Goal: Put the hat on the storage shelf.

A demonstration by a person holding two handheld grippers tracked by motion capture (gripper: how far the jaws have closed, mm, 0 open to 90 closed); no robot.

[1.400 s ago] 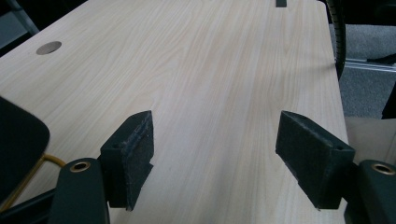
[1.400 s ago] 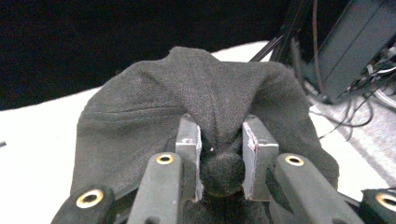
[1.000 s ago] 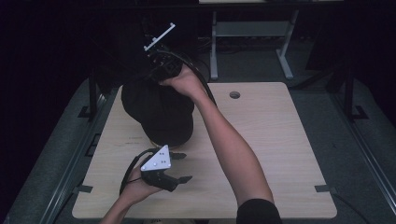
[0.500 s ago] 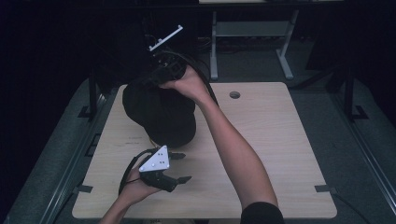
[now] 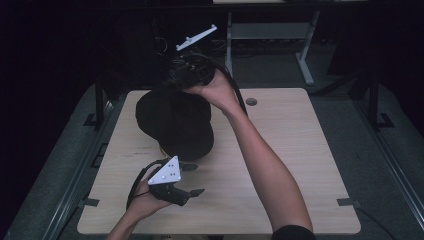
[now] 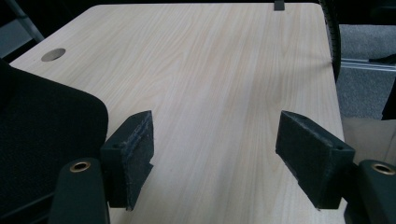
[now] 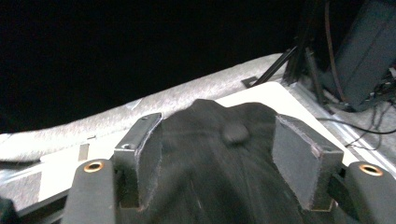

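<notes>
A black cap [image 5: 175, 125] lies on the left half of the wooden table [image 5: 290, 150], brim toward the person. My right gripper [image 5: 181, 81] hovers at the cap's far edge, tipped down over the crown. In the right gripper view the jaws stand apart, and the cap [image 7: 219, 177] with its top button [image 7: 236, 133] lies between and below them, blurred. My left gripper [image 5: 195, 179] rests low just in front of the brim, open and with nothing in it. In the left gripper view [image 6: 215, 140] the cap's edge [image 6: 42, 121] sits beside the left jaw.
A round cable hole [image 5: 251, 101] sits near the table's far edge. A grey desk frame [image 5: 305, 65] stands on the floor behind. Carpet and metal rails [image 5: 95, 150] flank the table. The surroundings are dark.
My right gripper has shifted a little right and away over the cap's far edge, its top plate tilting. The left gripper has stayed put.
</notes>
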